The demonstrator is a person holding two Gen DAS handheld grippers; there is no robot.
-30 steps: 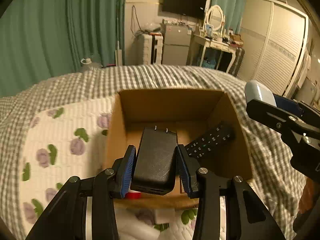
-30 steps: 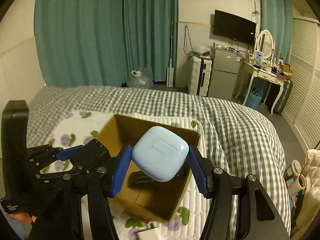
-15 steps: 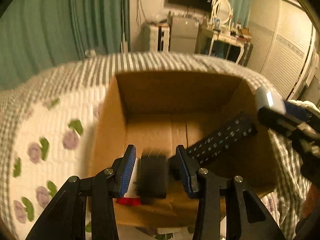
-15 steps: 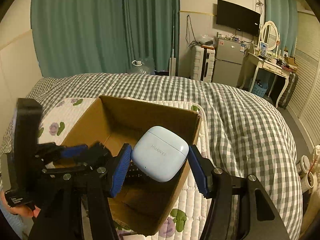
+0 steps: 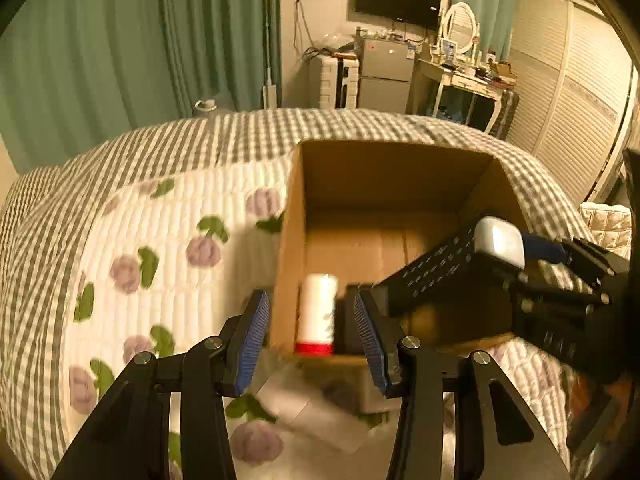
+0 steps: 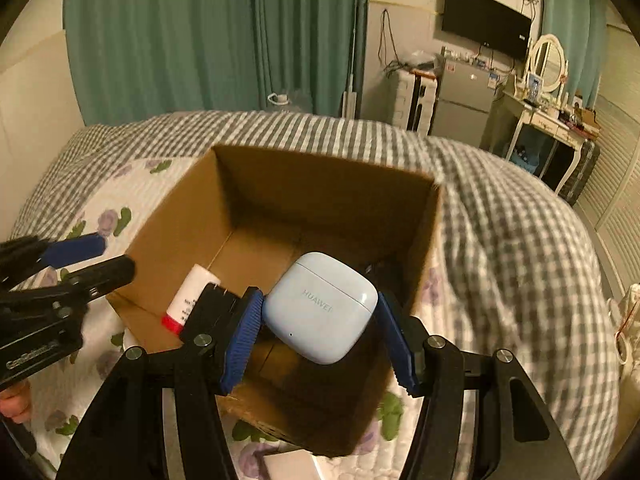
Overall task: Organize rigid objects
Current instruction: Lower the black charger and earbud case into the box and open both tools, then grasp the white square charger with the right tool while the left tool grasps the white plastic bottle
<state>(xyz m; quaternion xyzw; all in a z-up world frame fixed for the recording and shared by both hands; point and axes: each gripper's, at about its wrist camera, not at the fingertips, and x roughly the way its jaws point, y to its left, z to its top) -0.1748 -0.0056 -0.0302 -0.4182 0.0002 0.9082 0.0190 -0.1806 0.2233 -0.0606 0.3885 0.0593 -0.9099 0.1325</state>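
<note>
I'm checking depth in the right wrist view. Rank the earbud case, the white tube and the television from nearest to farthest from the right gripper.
1. Earbud case: held between the right gripper's pads, over the box.
2. White tube: left, lying inside the box.
3. Television: on the far wall, upper right.

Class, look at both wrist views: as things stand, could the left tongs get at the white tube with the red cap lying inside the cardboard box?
Probably yes. The left tongs are open and hold nothing, right at the cardboard box rim, with the white tube just ahead. The box wall beside it could crowd one finger.
</note>
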